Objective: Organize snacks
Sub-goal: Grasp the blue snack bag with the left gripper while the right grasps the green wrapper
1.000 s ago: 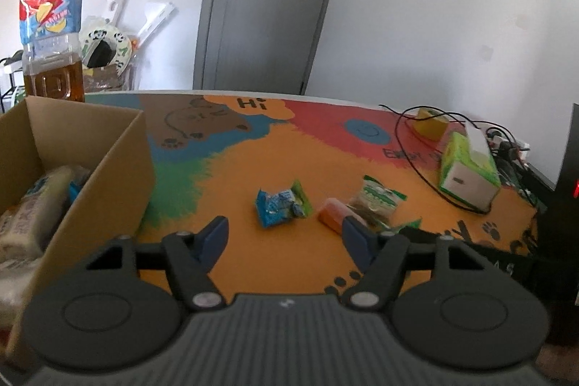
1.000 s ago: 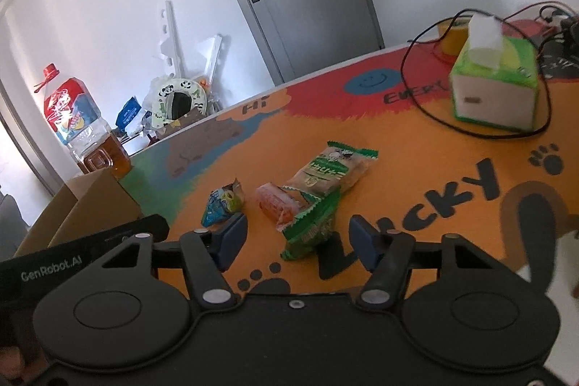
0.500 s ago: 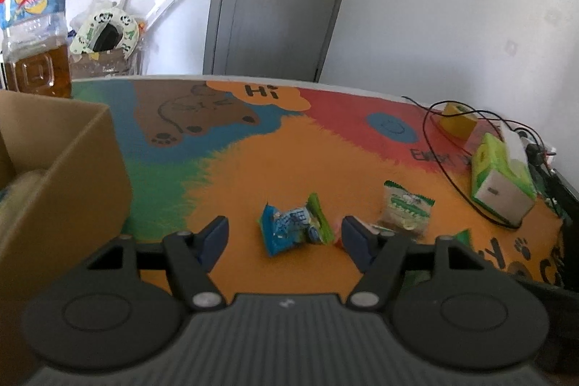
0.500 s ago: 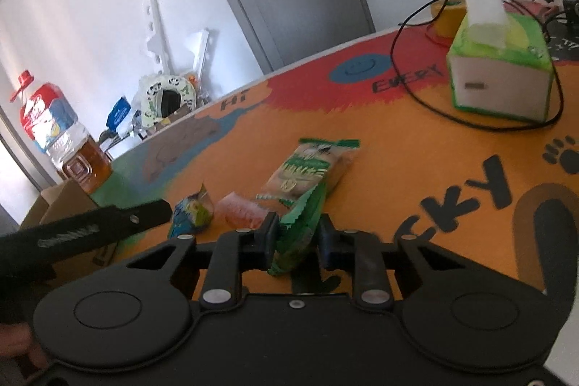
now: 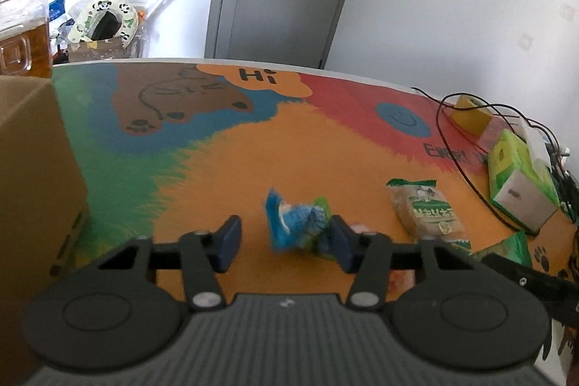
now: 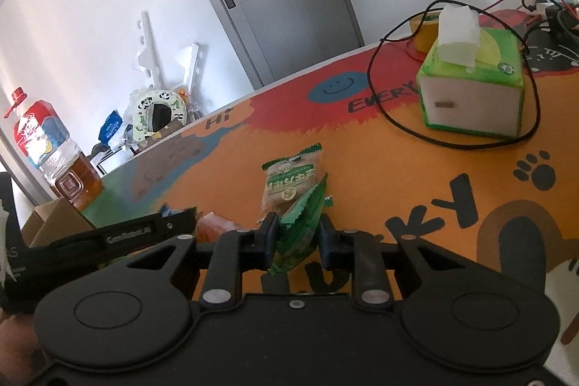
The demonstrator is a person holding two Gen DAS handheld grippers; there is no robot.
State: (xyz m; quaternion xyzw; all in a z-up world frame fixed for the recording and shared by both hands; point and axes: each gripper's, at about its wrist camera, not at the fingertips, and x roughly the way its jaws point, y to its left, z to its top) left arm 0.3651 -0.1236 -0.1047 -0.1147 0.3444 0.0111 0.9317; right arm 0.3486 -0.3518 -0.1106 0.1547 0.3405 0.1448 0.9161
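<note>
A blue snack packet [image 5: 295,227] lies on the colourful table mat between the fingers of my left gripper [image 5: 286,239]. Its jaws are closing: the right pad touches the packet, while a gap remains at the left pad. My right gripper [image 6: 298,236] is shut on a green snack packet [image 6: 304,223], which stands up between its pads. A brown biscuit packet with a green label [image 6: 291,179] [image 5: 425,210] lies just beyond it. An orange packet [image 6: 217,223] sits to its left, partly hidden by the left gripper's side [image 6: 144,234].
A cardboard box [image 5: 36,187] stands at the left edge, with a large oil bottle [image 6: 61,161] behind it. A green tissue box [image 6: 470,96] and a looping black cable [image 6: 398,125] lie at the right. The table's far edge faces a grey door.
My left gripper has moved forward and down over the blue packet and its jaws have narrowed around it. My right gripper has closed on the green packet and keeps its hold.
</note>
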